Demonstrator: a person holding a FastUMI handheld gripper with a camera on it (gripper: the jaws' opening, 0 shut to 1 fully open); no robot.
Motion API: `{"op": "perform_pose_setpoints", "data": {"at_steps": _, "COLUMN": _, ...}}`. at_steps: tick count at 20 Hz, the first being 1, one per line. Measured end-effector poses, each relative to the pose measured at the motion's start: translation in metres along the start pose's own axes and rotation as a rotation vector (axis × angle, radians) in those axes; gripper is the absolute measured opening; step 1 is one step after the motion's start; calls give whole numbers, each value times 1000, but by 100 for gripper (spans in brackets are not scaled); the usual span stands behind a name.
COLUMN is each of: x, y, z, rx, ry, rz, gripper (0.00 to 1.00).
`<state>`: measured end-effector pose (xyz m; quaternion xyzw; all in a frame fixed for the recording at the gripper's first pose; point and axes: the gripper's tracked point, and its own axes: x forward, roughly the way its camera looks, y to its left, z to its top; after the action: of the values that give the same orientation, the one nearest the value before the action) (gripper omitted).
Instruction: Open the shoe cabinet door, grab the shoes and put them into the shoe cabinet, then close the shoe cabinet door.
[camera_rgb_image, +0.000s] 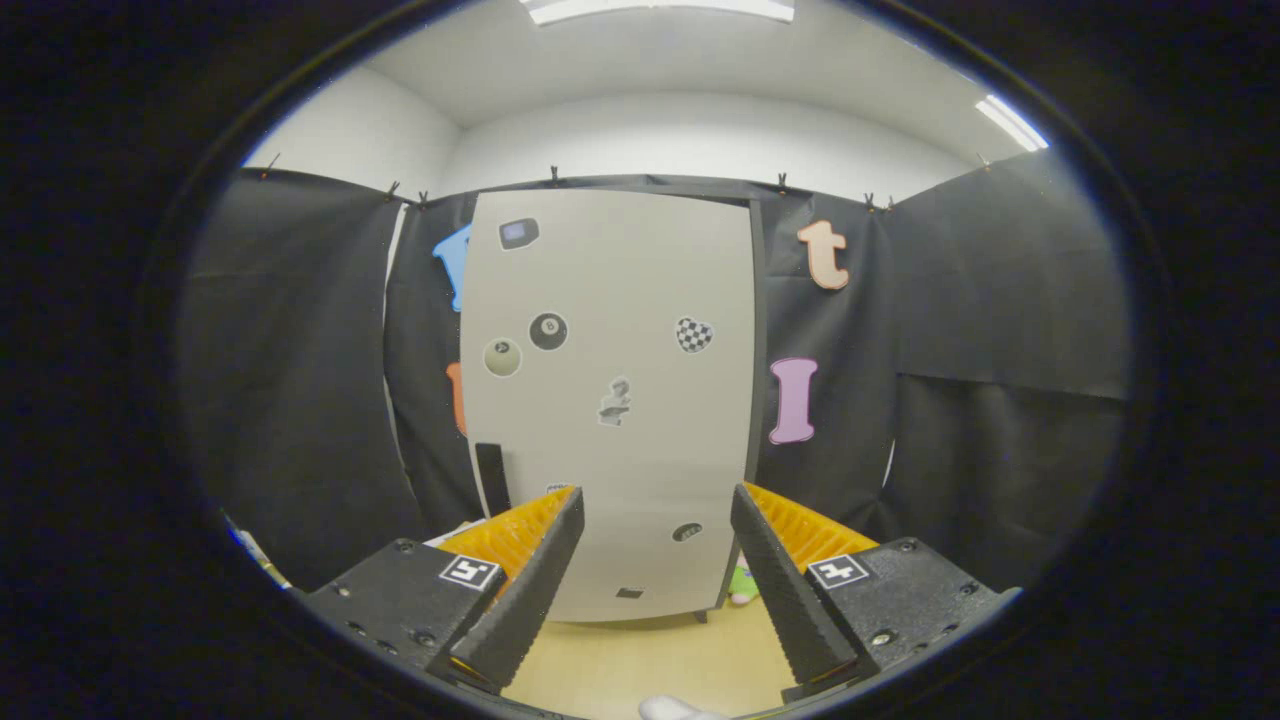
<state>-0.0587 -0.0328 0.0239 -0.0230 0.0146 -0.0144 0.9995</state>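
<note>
The gripper (655, 510) faced the closed, sticker-dotted shoe cabinet door (610, 400) straight ahead beyond its fingers, jaws spread wide, holding nothing.

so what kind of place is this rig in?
Looks like a staged recording booth, not a real home: black cloth walls clipped up around a lone shoe cabinet, door shut and stickered, on a pale wood floor. The open gripper points at the cabinet from a distance.

Your gripper (655, 505) is spread wide with nothing between its fingers, facing the shoe cabinet door (610, 400), which is shut and dotted with stickers, standing beyond them on the wooden floor (640, 660).
</note>
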Motion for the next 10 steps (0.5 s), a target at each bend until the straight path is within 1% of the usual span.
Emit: {"op": "perform_pose_setpoints", "data": {"at_steps": 10, "x": -2, "y": -18, "z": 2, "rx": 16, "ry": 8, "rz": -10, "gripper": 97}}
